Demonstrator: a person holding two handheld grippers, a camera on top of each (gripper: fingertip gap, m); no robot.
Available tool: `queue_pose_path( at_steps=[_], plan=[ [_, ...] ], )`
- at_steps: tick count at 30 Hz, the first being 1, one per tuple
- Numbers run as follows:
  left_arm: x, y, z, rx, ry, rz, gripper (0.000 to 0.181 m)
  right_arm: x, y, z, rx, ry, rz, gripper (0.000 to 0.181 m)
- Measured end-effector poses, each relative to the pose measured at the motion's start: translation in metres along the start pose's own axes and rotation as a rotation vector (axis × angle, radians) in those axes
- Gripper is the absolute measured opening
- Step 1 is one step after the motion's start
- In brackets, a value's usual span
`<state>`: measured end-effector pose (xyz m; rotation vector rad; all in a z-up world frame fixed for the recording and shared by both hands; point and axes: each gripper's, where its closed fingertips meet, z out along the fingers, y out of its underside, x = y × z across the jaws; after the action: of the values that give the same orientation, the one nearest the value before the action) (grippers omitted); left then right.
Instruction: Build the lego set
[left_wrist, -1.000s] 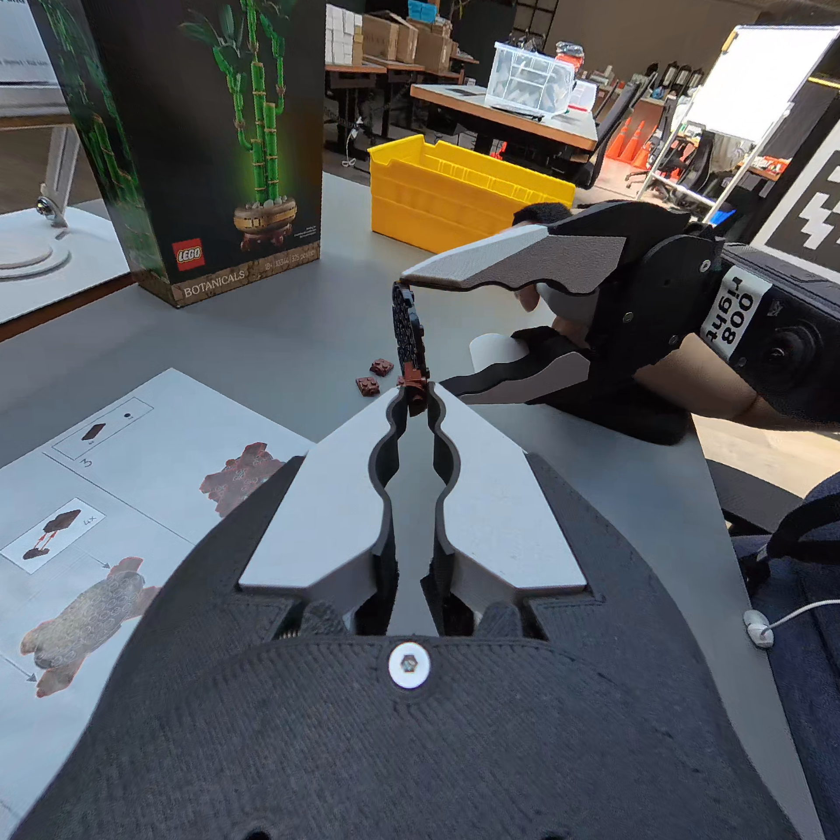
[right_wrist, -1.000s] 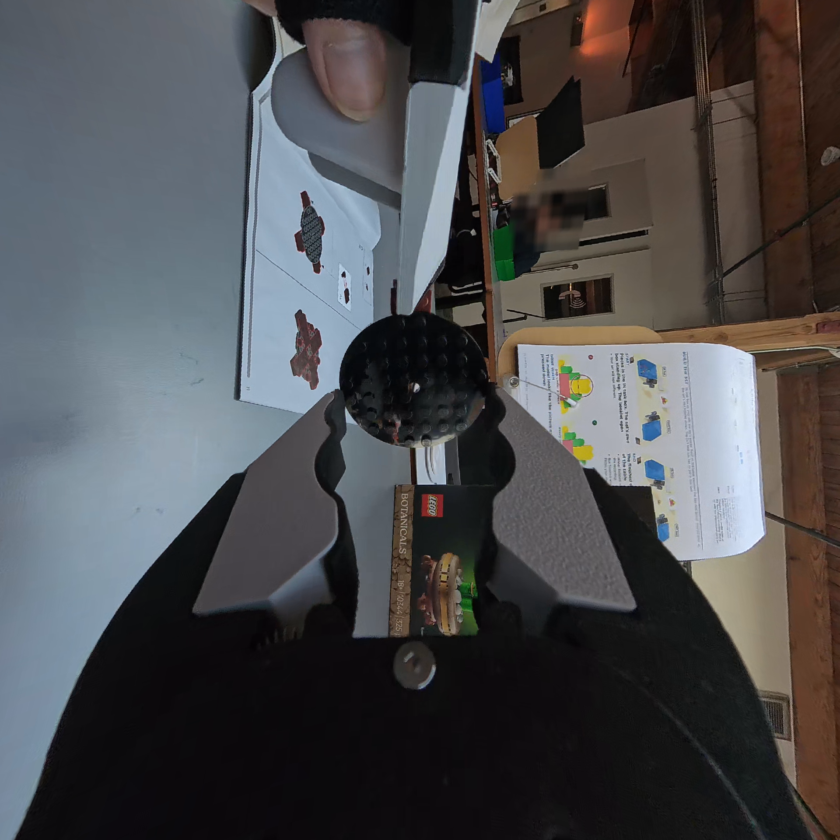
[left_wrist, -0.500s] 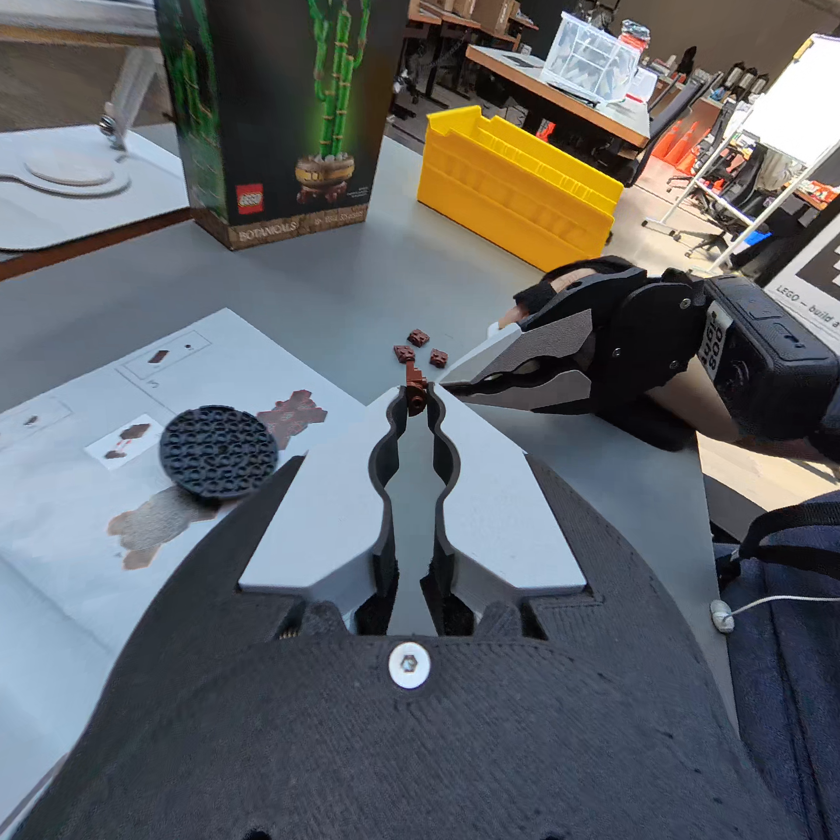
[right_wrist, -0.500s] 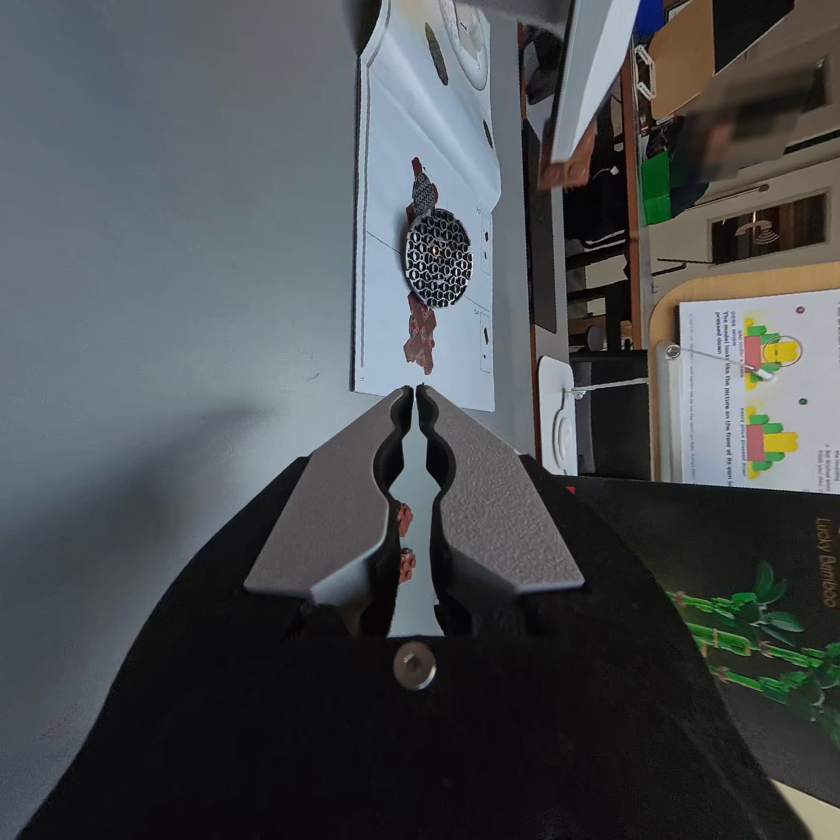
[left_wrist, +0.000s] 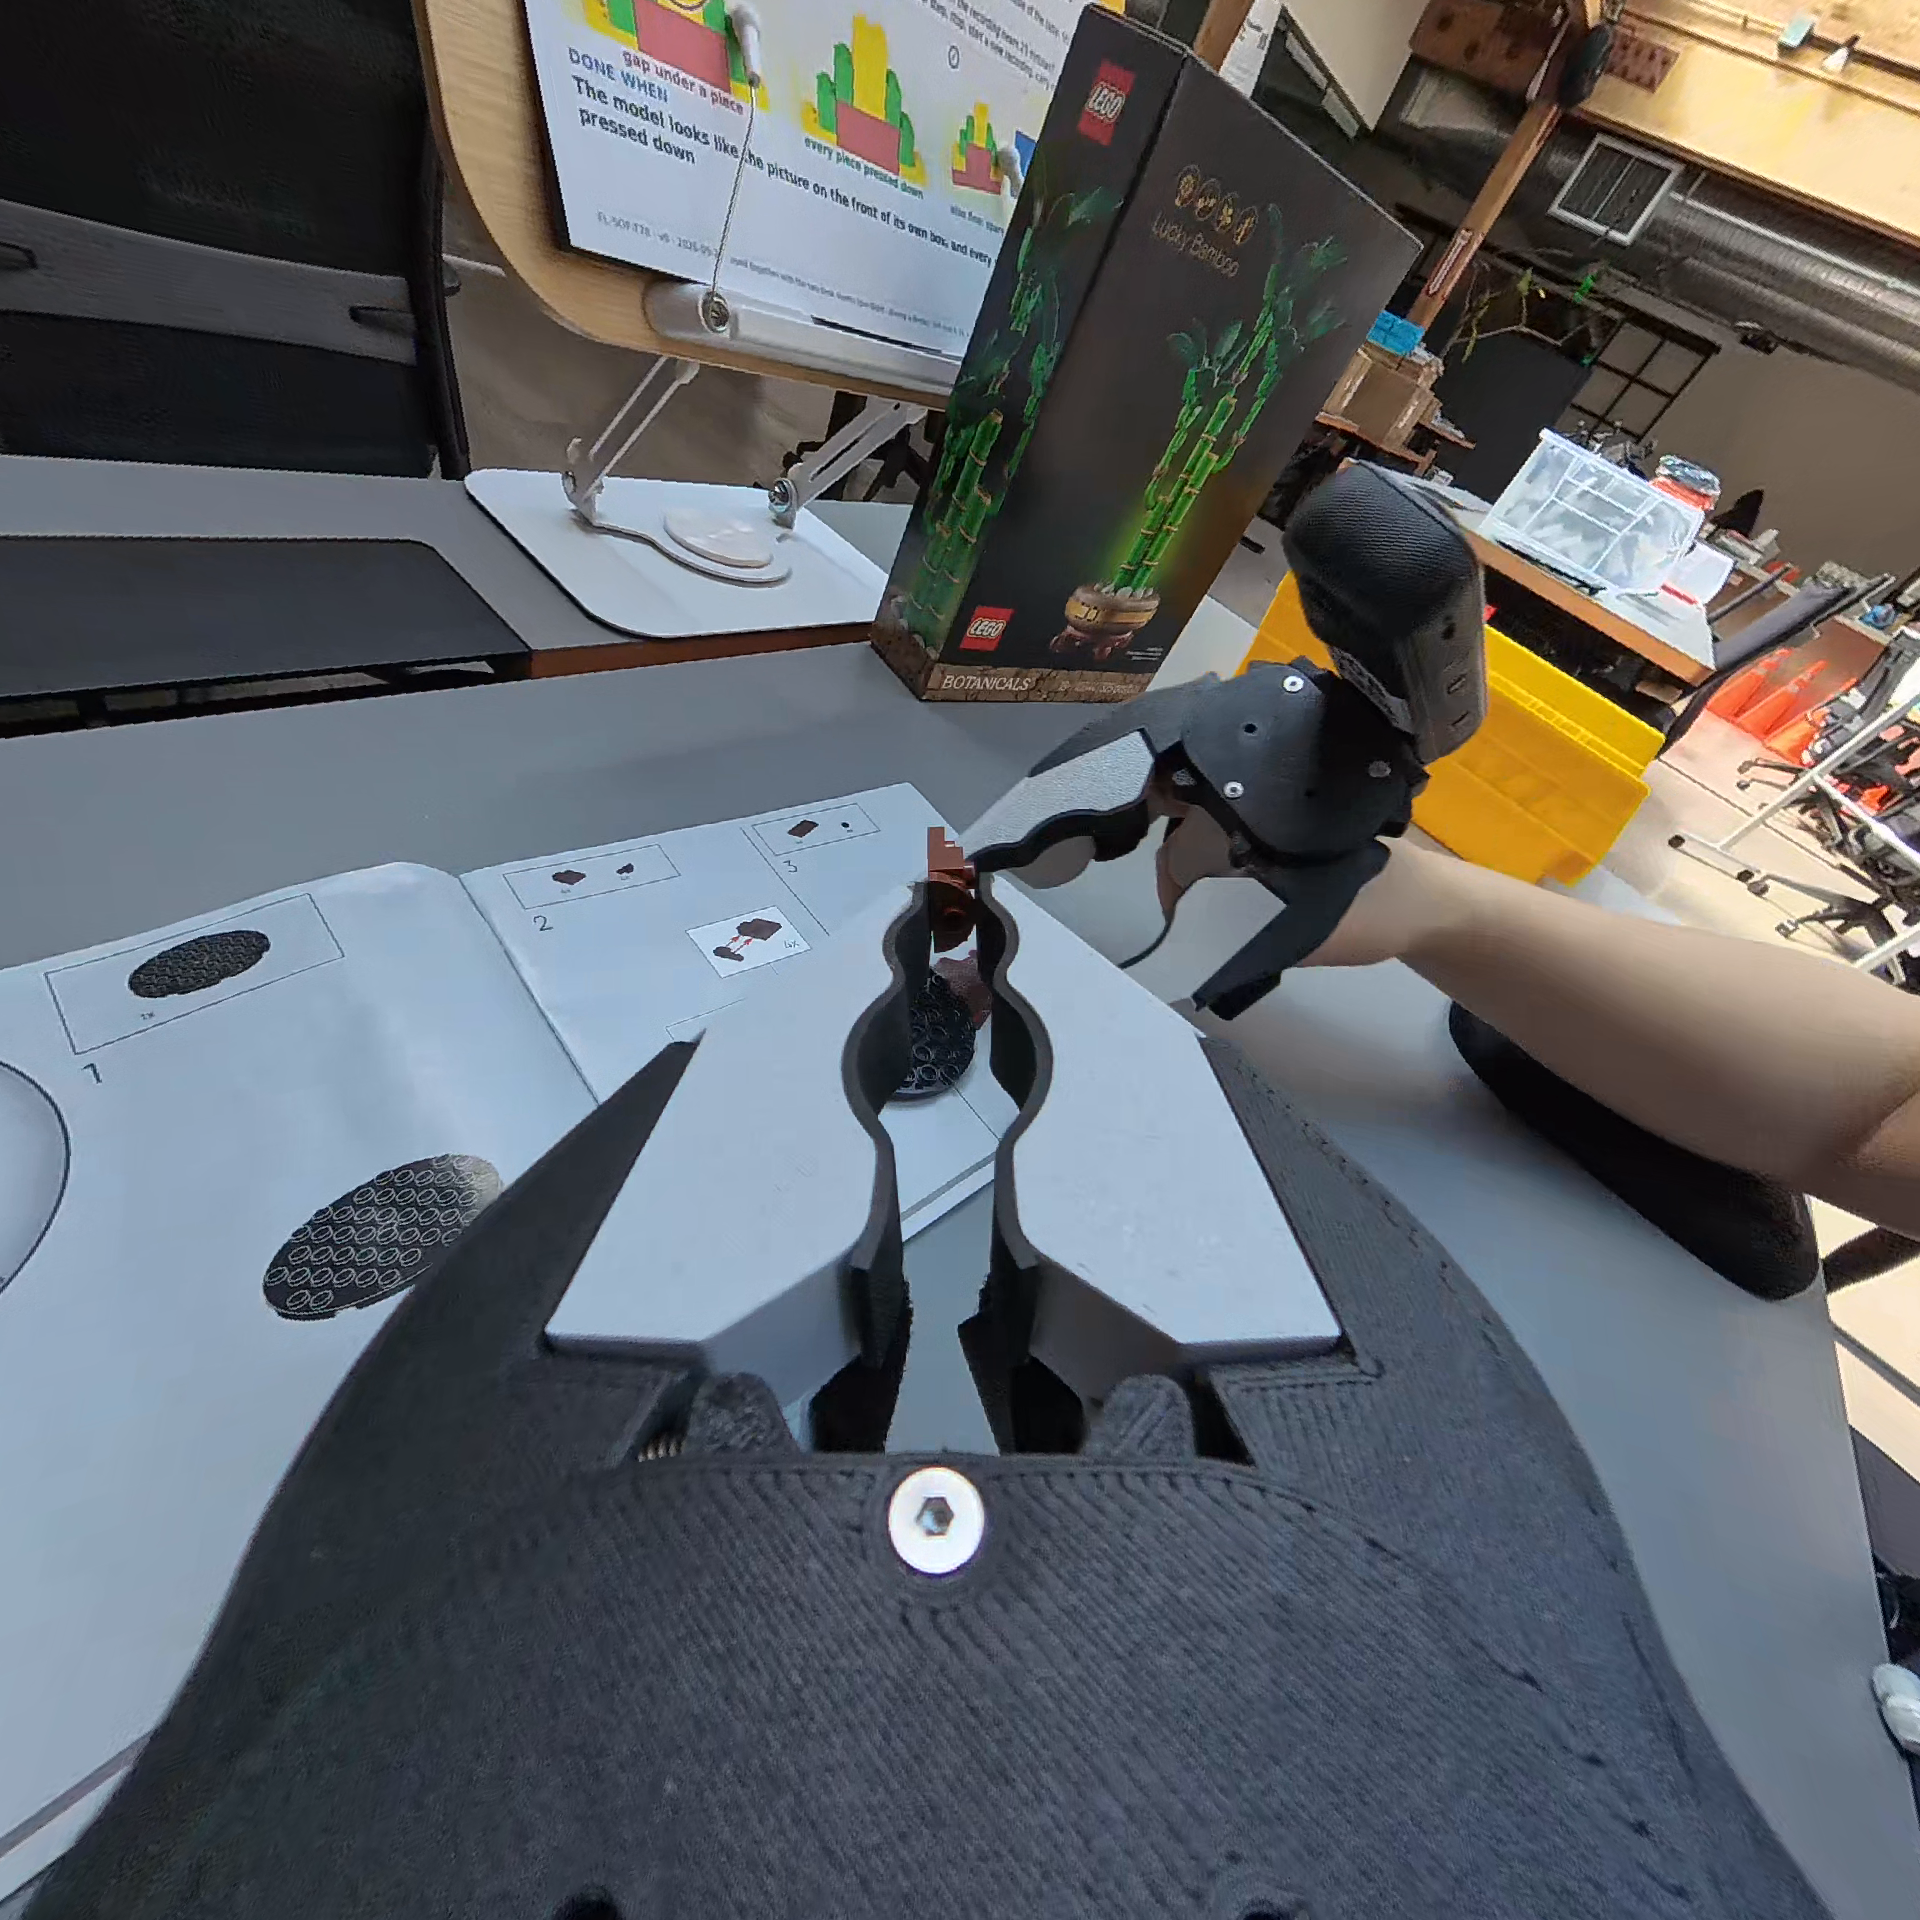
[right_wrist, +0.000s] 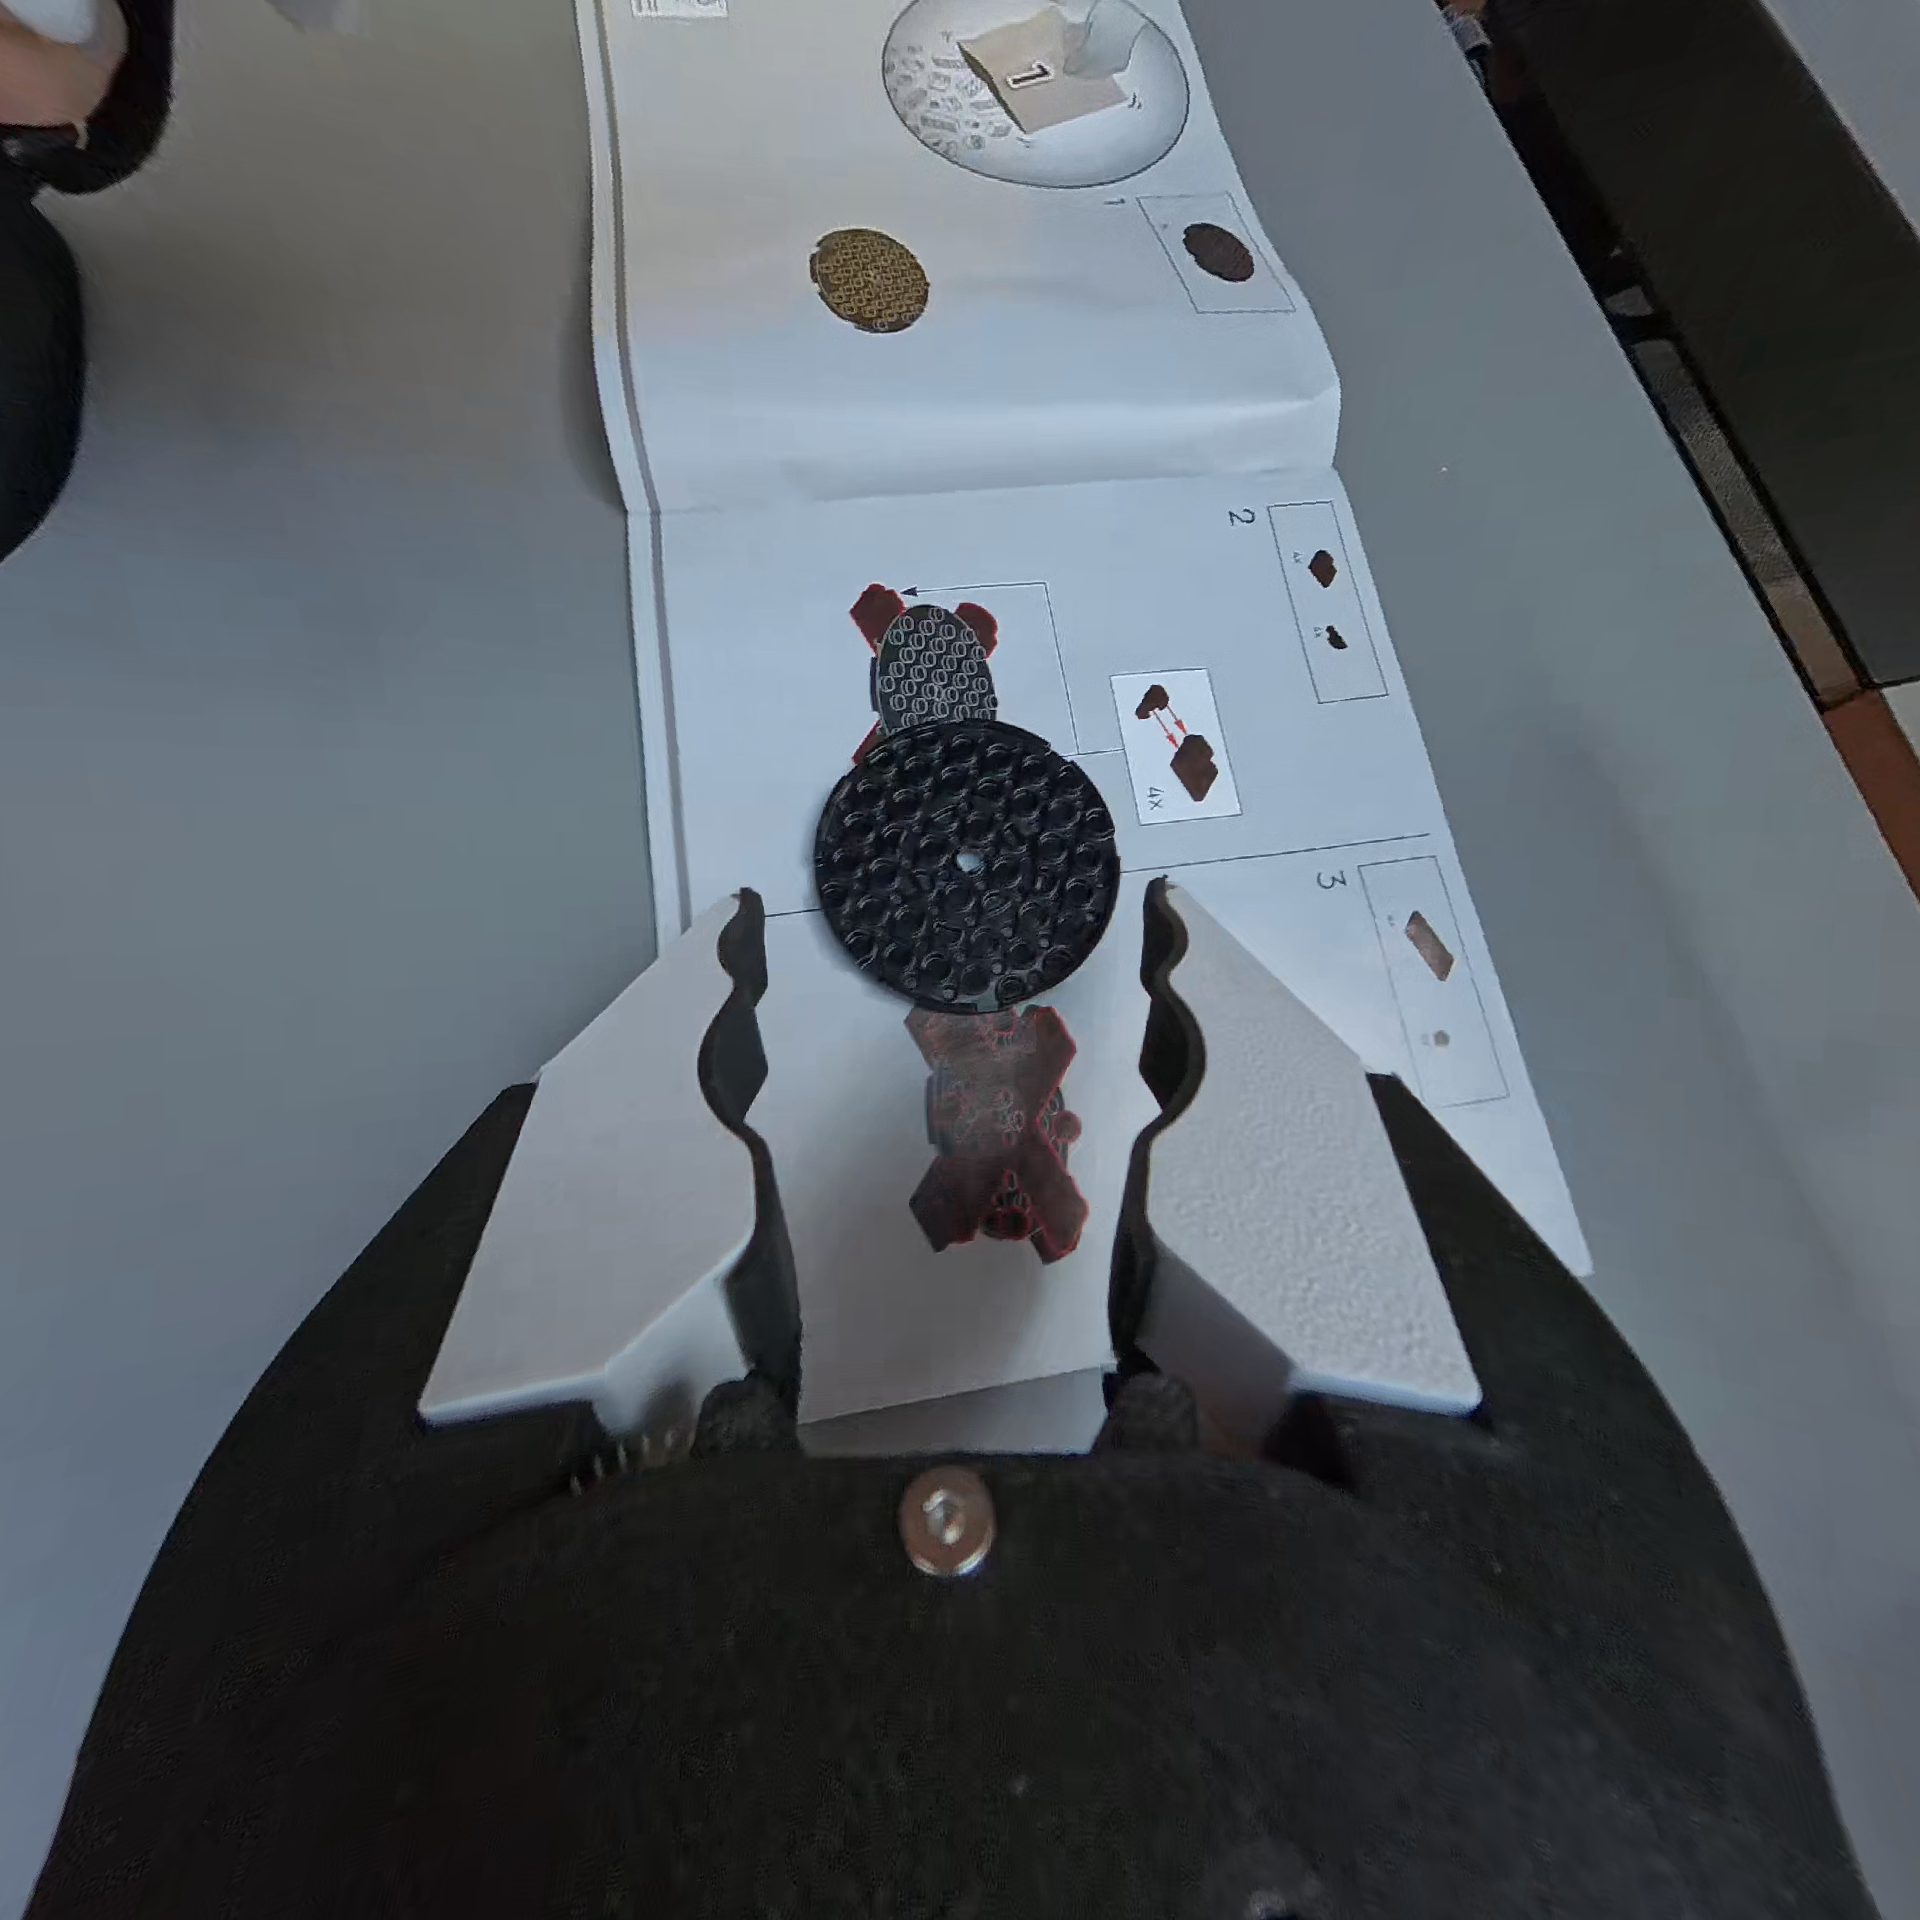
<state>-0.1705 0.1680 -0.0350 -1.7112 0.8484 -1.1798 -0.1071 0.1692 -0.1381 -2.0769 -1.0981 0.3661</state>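
My left gripper (left_wrist: 948, 920) is shut on a small reddish-brown Lego piece (left_wrist: 943, 906), held above the open instruction booklet (left_wrist: 416, 997). A round black plate (right_wrist: 966, 862) lies flat on the booklet (right_wrist: 935, 436). In the left wrist view it shows through the gap between my left fingers (left_wrist: 930, 1049). My right gripper (right_wrist: 951, 899) is open and empty, with one fingertip either side of the plate's near edge, not touching it. In the left wrist view a right gripper finger (left_wrist: 1081, 790) reaches in from the right, its tip close to the brown piece.
A tall dark Lego box (left_wrist: 1143, 416) stands at the back of the grey table (left_wrist: 520, 769), beside a yellow bin (left_wrist: 1538, 769). A stand with a printed sheet (left_wrist: 790, 125) is behind. A person's forearm (left_wrist: 1558, 1018) rests over a black pad (left_wrist: 1621, 1164) on the right. The left gripper's tips are roughly 12 cm from the right gripper's.
A second ago my right gripper held the black plate upright against the brown piece. The plate then lay on the booklet with the right gripper shut. Now the right gripper is open over it.
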Motion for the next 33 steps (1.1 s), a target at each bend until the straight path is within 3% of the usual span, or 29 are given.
queue_pose_path(
  at_steps=[4,6,9,14,17,20,22,25,27,33],
  plan=[
    [0.003,0.003,0.001,-0.026,0.049,-0.025,0.005,0.002,0.007,0.014,-0.067,-0.069,-0.023,0.077],
    [0.006,0.009,0.002,-0.064,0.086,-0.056,0.005,-0.005,0.008,0.014,-0.077,-0.132,-0.012,0.062],
    [0.018,0.022,0.005,-0.147,0.18,-0.156,0.006,-0.006,0.008,0.01,-0.081,-0.11,-0.037,0.061],
    [0.02,0.034,0.012,-0.191,0.169,-0.208,0.006,-0.028,-0.002,-0.036,0.07,0.035,-0.129,0.061],
    [0.045,0.034,0.014,-0.194,0.309,-0.208,0.005,-0.067,0.015,-0.06,0.062,-0.023,-0.024,0.061],
    [0.098,0.028,0.005,-0.175,0.585,-0.076,0.006,-0.097,0.027,-0.082,0.079,-0.179,0.258,0.061],
    [0.125,0.032,-0.002,-0.155,0.675,0.12,0.005,-0.11,0.026,-0.1,0.113,-0.328,0.449,0.061],
    [0.151,0.047,-0.002,-0.12,0.66,0.464,0.005,-0.125,0.017,-0.123,0.151,-0.533,0.616,0.06],
    [0.167,0.054,-0.001,-0.09,0.649,0.596,0.005,-0.136,0.013,-0.132,0.14,-0.641,0.684,0.061],
    [0.189,0.061,0.0,-0.076,0.676,0.657,0.006,-0.153,0.006,-0.146,0.13,-0.864,0.811,0.061]
  ],
)
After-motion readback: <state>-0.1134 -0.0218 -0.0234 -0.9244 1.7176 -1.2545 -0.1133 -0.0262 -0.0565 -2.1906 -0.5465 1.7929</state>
